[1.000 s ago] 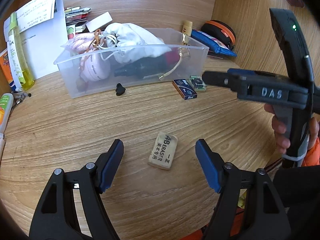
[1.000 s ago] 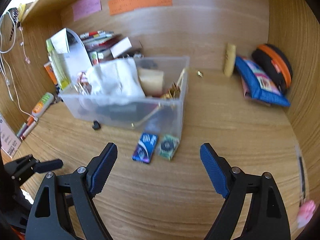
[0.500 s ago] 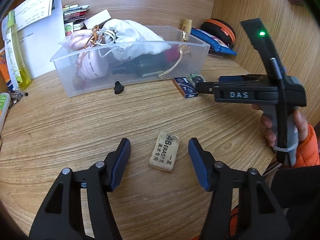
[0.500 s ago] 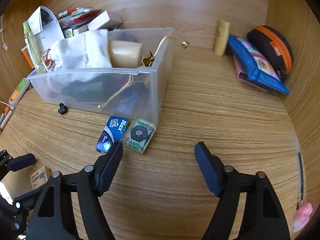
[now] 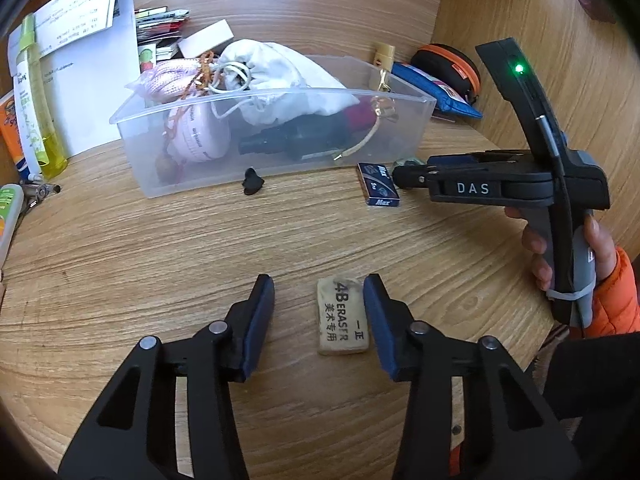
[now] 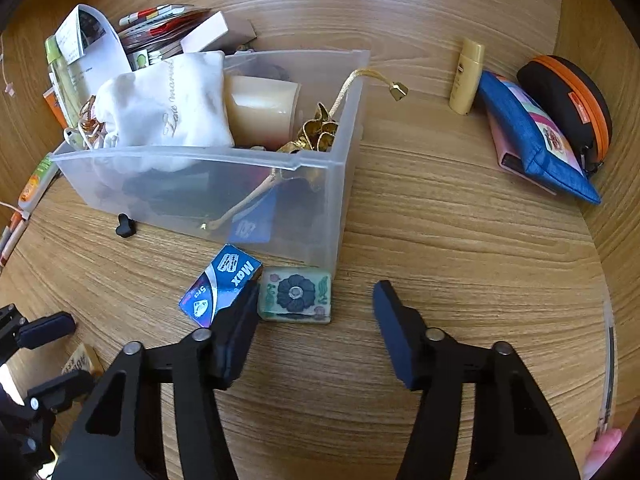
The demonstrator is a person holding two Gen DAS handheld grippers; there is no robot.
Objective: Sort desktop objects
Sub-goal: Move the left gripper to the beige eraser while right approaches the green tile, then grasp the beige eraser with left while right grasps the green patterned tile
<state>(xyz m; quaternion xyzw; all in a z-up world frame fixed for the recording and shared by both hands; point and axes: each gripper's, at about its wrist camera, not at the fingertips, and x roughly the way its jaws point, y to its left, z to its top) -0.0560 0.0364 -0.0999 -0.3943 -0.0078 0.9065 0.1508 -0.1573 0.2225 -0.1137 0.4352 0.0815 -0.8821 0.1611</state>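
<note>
Both grippers have been closing their jaws over the last second, and the right one has dropped down and forward toward the clear box, which now fills the upper left of its view.

Low in the left wrist view, the left gripper (image 5: 318, 312) stands with its jaws apart around the eraser (image 5: 342, 322). The right-hand pad is touching or just beside the eraser's edge, while the left-hand pad is clear of it, so nothing is clamped yet.

At the bottom of the right wrist view, the right gripper (image 6: 316, 312) also has its jaws apart. The flower tile (image 6: 295, 295) lies between them, close against the left-hand finger and well clear of the right-hand one. The blue blade packet (image 6: 220, 286) sits just left of that finger, partly behind it.

By my reading, the sorting is partly done. The clear box (image 6: 192, 184) already holds a white pouch (image 6: 168, 108), a cream candle (image 6: 260, 108) and other items. Still loose on the desk (image 6: 460, 240) are the eraser, the tile, the blade packet and a small black piece (image 6: 125, 226) in front of the box. 2 pickups seem to be under way, 1 per hand; both grips remain to be finished, then the lifts into the box.
</note>
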